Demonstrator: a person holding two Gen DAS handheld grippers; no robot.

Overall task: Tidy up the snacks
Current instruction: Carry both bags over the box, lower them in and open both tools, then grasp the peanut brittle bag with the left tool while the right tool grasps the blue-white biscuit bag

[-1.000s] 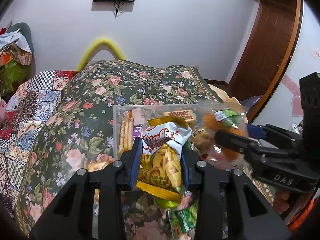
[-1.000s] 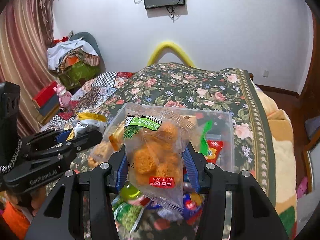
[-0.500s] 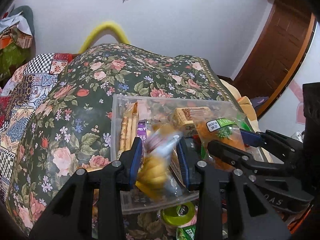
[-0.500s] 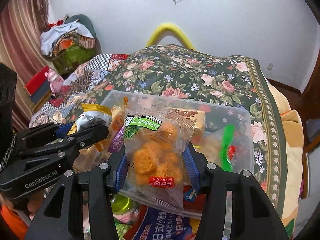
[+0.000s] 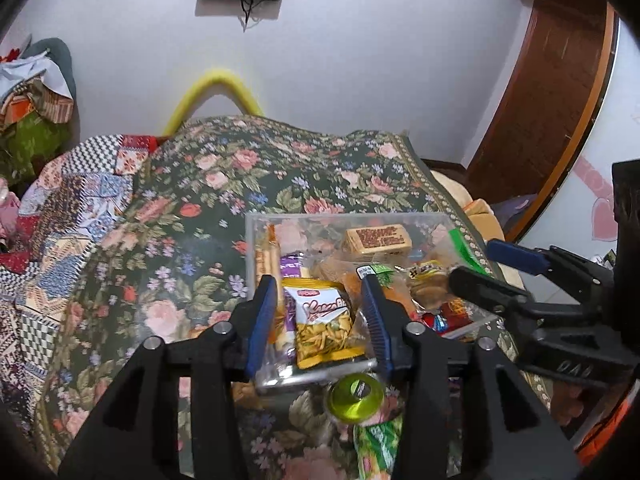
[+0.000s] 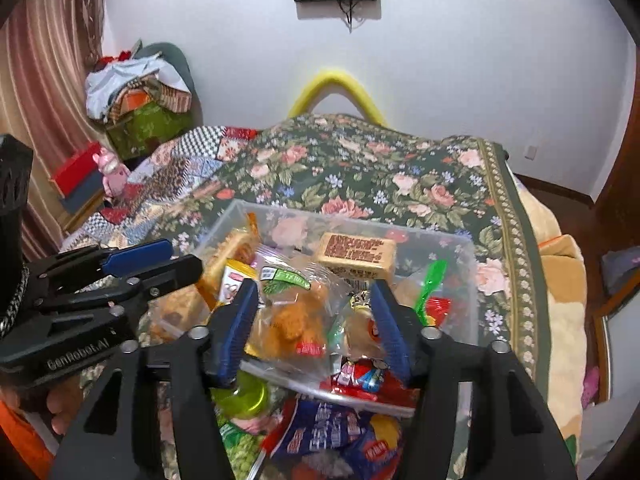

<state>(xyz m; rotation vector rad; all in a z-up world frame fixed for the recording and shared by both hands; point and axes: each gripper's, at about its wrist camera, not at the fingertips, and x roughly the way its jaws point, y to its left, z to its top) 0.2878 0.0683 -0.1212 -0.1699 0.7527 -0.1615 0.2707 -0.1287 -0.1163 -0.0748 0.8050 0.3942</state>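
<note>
A clear plastic box (image 5: pixel 256 236) (image 6: pixel 472 264) of snacks stands on the flowered bed. My left gripper (image 5: pixel 320 312) is open above its near left part; a yellow and white chips bag (image 5: pixel 322 326) lies in the box between the open fingers. My right gripper (image 6: pixel 314 318) is open above the near middle; a clear bag of orange fried snacks (image 6: pixel 292 320) lies in the box between its fingers. Each gripper also shows in the other's view, the right (image 5: pixel 476 268) and the left (image 6: pixel 176 258).
A brown wrapped cake (image 6: pixel 354 254) and a green packet (image 6: pixel 430 284) lie deeper in the box. In front of the box lie a green jelly cup (image 5: pixel 354 398), a green bag (image 5: pixel 378 448) and a blue and red bag (image 6: pixel 336 436). A wooden door (image 5: pixel 552 92) is at the right.
Both grippers moved forward over the box and opened. The chips bag and the orange snack bag left the fingers and now lie in the box.
</note>
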